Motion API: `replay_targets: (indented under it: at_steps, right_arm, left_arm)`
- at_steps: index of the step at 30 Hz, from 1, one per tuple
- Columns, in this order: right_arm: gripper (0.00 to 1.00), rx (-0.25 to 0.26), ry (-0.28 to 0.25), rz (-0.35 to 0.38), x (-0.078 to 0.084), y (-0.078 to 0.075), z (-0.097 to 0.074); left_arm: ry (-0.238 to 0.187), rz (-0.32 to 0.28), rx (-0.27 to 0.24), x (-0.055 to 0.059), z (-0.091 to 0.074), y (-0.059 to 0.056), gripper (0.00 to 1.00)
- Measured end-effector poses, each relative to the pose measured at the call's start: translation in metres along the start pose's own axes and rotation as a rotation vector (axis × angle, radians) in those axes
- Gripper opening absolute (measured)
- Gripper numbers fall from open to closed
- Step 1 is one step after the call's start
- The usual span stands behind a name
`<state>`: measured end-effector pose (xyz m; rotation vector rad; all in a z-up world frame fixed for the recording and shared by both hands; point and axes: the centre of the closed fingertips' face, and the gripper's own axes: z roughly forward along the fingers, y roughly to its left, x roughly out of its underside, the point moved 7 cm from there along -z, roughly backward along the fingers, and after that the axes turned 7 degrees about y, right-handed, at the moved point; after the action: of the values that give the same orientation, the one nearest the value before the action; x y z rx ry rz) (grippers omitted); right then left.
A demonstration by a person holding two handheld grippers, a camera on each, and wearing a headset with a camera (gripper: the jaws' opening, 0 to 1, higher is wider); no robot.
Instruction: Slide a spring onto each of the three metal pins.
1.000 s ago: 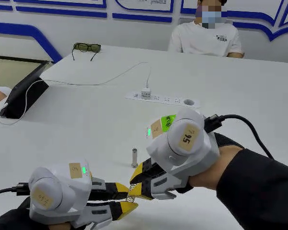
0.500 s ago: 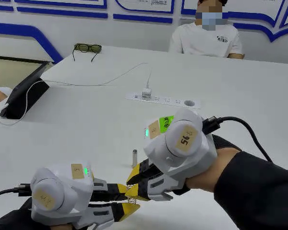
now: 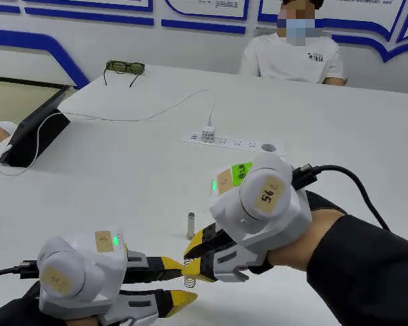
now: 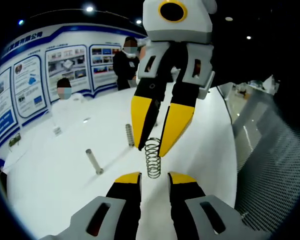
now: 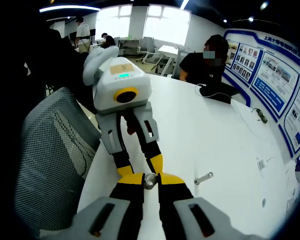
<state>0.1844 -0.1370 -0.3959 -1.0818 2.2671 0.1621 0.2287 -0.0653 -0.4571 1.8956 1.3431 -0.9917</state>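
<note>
Head view: by the near edge of the counter [image 3: 122, 170], the right hand-held gripper [image 3: 190, 265] pinches a small spring [image 3: 188, 269] between its yellow tips. The left hand-held gripper [image 3: 183, 281] faces it with its jaws spread. In the left gripper view the spring's free end hangs in the gap between those spread tips, and a metal pin [image 3: 190, 225] stands upright on the counter just beyond the spring.

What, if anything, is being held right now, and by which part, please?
The right gripper pinches a spring by one end; the left gripper, jaws open, holds nothing.
</note>
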Motion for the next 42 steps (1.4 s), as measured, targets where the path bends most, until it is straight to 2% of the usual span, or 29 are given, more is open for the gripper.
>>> replay_targets:
  at_steps: [9,19,32,42]
  right_arm:
    - [0.11,0.023,-0.001,0.022,0.002,-0.007,-0.004]
    - [0.11,0.057,-0.007,0.053,0.004,-0.022,-0.011]
    - [0.11,0.133,-0.039,0.098,-0.003,-0.057,-0.019]
    - [0.11,0.222,-0.056,0.175,-0.004,-0.092,-0.016]
  left_arm:
    - [-0.013,-0.038,-0.036,0.003,-0.006,0.008,0.33]
    - [-0.022,-0.073,-0.064,0.006,-0.009,0.013,0.42]
    - [-0.033,-0.115,-0.1,0.011,-0.011,0.019,0.52]
    - [-0.043,-0.133,-0.108,0.013,-0.01,0.021,0.61]
